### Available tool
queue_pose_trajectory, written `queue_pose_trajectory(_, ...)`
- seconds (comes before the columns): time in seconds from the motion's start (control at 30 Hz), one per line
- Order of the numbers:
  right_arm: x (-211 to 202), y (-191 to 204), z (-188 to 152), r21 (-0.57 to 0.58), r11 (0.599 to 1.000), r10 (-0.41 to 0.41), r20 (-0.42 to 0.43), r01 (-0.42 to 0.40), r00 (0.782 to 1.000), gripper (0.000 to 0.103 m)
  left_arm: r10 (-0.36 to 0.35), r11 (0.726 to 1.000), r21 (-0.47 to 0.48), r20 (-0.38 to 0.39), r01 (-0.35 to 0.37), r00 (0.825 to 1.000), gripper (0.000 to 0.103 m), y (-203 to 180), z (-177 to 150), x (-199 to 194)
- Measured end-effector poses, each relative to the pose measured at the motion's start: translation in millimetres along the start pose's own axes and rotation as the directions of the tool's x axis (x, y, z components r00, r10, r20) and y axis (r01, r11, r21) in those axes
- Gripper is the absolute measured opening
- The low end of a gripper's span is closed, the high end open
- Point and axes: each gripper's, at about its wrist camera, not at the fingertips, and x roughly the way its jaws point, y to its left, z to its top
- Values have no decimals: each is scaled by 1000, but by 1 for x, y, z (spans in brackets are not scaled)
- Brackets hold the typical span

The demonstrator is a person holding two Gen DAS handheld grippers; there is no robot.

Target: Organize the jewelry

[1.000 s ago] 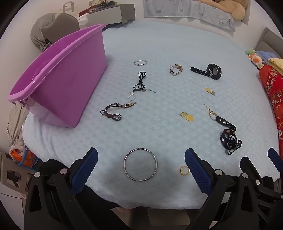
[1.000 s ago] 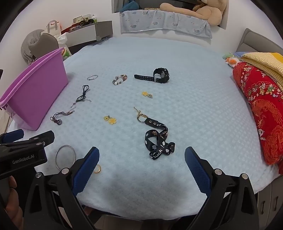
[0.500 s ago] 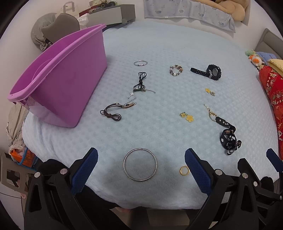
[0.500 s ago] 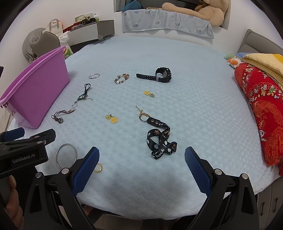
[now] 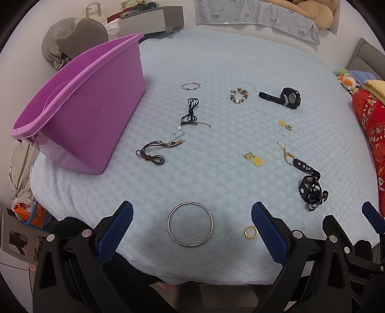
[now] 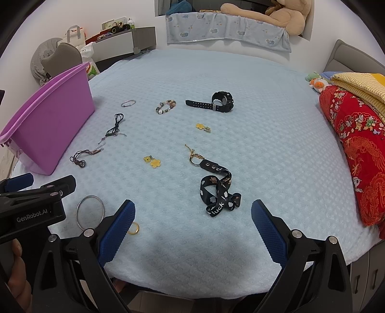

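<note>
Jewelry lies spread on a light blue bed cover. A large silver bangle (image 5: 190,224) and a gold ring (image 5: 250,232) lie at the near edge, between the jaws of my open, empty left gripper (image 5: 192,234). Farther off lie a black watch (image 5: 286,97), a bead bracelet (image 5: 238,95), a thin silver bangle (image 5: 190,86), black cord necklaces (image 5: 190,113), a brown cord bracelet (image 5: 154,153), yellow flower earrings (image 5: 254,159) and a black lanyard (image 6: 216,190). My right gripper (image 6: 192,234) is open and empty, just short of the lanyard. A purple tub (image 5: 79,108) stands at the left.
A red patterned quilt (image 6: 356,149) and a yellow blanket (image 6: 361,84) lie at the right edge. Plush toys (image 6: 317,81) sit at the far right. A teddy bear (image 6: 272,12) and a blue towel (image 6: 226,29) are beyond the bed. The bed's near edge drops off just under both grippers.
Both grippers stay open. The right gripper has eased slightly forward toward the lanyard; the left view is nearly unchanged. No item has moved.
</note>
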Motion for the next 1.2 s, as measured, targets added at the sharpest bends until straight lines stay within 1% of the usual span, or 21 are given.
queue_pose_trajectory(1.2, 2, 0, -2, 4, 1000, 6, -8, -6, 1000, 93, 0, 1000, 0, -5, 0, 1000, 97, -1, -1, 1)
